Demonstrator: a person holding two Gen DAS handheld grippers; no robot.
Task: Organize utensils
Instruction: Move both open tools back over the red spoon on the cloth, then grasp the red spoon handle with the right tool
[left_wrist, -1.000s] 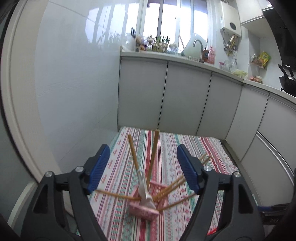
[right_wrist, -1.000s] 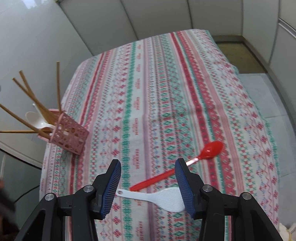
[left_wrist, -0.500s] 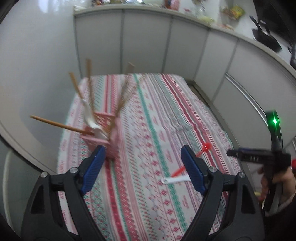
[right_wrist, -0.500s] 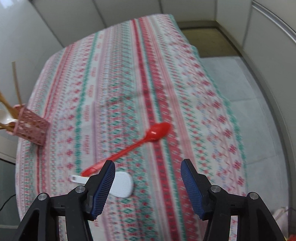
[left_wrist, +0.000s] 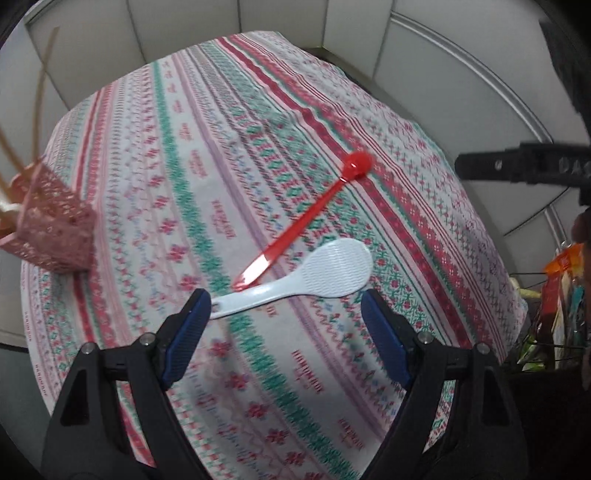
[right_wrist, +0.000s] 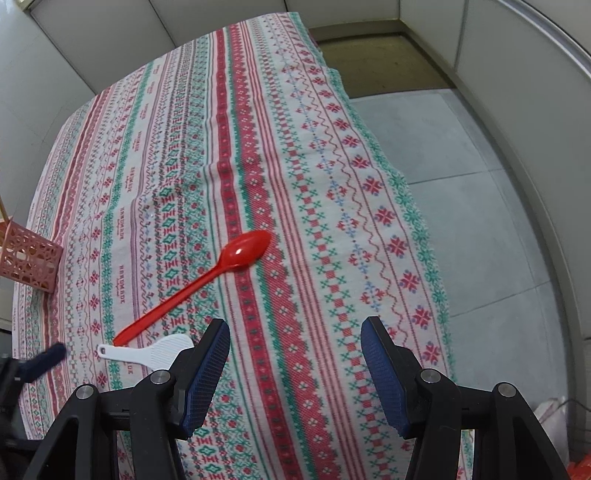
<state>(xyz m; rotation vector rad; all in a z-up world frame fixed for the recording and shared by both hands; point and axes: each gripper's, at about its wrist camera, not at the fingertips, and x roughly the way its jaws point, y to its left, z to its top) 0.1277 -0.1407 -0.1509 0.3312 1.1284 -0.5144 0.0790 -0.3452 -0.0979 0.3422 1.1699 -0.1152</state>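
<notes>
A white rice paddle (left_wrist: 332, 269) and a red spoon (left_wrist: 306, 218) lie side by side on the patterned tablecloth (left_wrist: 221, 129). My left gripper (left_wrist: 284, 299) hangs open just above the paddle, which shows between its blue pads without touching them. A pink lattice holder (left_wrist: 55, 229) with wooden chopsticks (left_wrist: 40, 88) stands at the table's left edge. My right gripper (right_wrist: 295, 325) is open over bare cloth, to the right of the red spoon (right_wrist: 207, 280) and the paddle (right_wrist: 147, 350). The holder (right_wrist: 29, 262) sits far left in that view.
The table's right edge (right_wrist: 406, 206) drops to a grey floor (right_wrist: 461, 184). White cabinet doors (left_wrist: 280, 22) close off the far side. Bags and packets (left_wrist: 561, 288) lie on the floor at the right. A blurred blue fingertip (right_wrist: 44, 360) enters at the lower left.
My left gripper swung down from facing the holder and kitchen counter to hang over the paddle. The right gripper drifted right, so spoon and paddle now sit at its lower left. Both jaws widened slightly.
</notes>
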